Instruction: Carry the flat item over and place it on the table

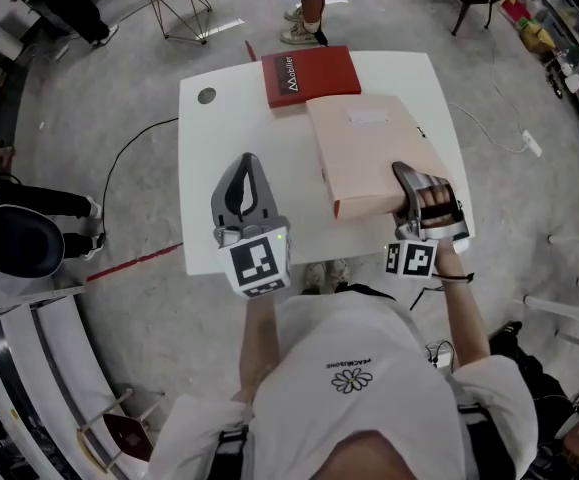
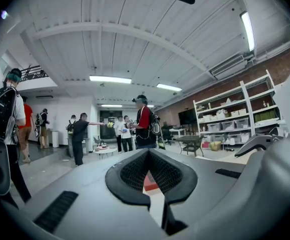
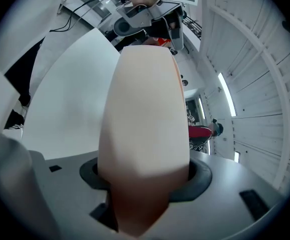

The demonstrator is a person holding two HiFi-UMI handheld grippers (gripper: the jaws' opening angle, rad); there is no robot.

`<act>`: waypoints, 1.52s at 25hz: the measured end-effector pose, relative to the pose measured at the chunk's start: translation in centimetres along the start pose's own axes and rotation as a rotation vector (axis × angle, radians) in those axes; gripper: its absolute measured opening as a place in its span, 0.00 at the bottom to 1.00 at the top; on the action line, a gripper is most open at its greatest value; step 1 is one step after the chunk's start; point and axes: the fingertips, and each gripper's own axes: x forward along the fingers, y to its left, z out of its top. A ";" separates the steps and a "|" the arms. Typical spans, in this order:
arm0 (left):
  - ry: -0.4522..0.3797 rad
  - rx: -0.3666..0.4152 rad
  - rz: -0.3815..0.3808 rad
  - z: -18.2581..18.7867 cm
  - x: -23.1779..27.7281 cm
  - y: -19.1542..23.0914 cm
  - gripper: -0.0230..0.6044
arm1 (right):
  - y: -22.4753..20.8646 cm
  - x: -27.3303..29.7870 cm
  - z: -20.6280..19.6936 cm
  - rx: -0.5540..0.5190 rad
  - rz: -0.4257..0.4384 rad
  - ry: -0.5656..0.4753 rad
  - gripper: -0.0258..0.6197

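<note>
A flat pale pink box point(image 1: 369, 153) lies lengthwise over the right half of the white table point(image 1: 219, 168); whether it rests on the top I cannot tell. My right gripper point(image 1: 414, 193) is shut on the box's near right corner. In the right gripper view the box point(image 3: 145, 114) fills the middle, clamped between the jaws of my right gripper point(image 3: 145, 179). My left gripper point(image 1: 246, 163) hovers over the table's near left part, shut and holding nothing. In the left gripper view, its pads point(image 2: 134, 176) almost meet.
A flat red box point(image 1: 309, 75) lies at the table's far edge, touching the pink box's far end. A round cable hole point(image 1: 206, 96) sits at the far left corner. A person's feet point(image 1: 304, 28) stand beyond the table. Shelves point(image 2: 235, 119) line the right wall.
</note>
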 end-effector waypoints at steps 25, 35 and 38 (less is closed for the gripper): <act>0.053 -0.010 -0.036 -1.8 -0.7 -1.2 0.06 | 1.8 1.2 0.2 0.063 0.078 0.068 0.51; 0.067 -0.015 -0.058 -2.1 -0.7 -1.7 0.06 | 3.2 0.7 0.0 0.058 0.266 0.019 0.52; 0.067 -0.022 -0.058 -2.0 -0.6 -1.8 0.06 | 3.9 0.6 -0.3 0.027 0.326 0.029 0.54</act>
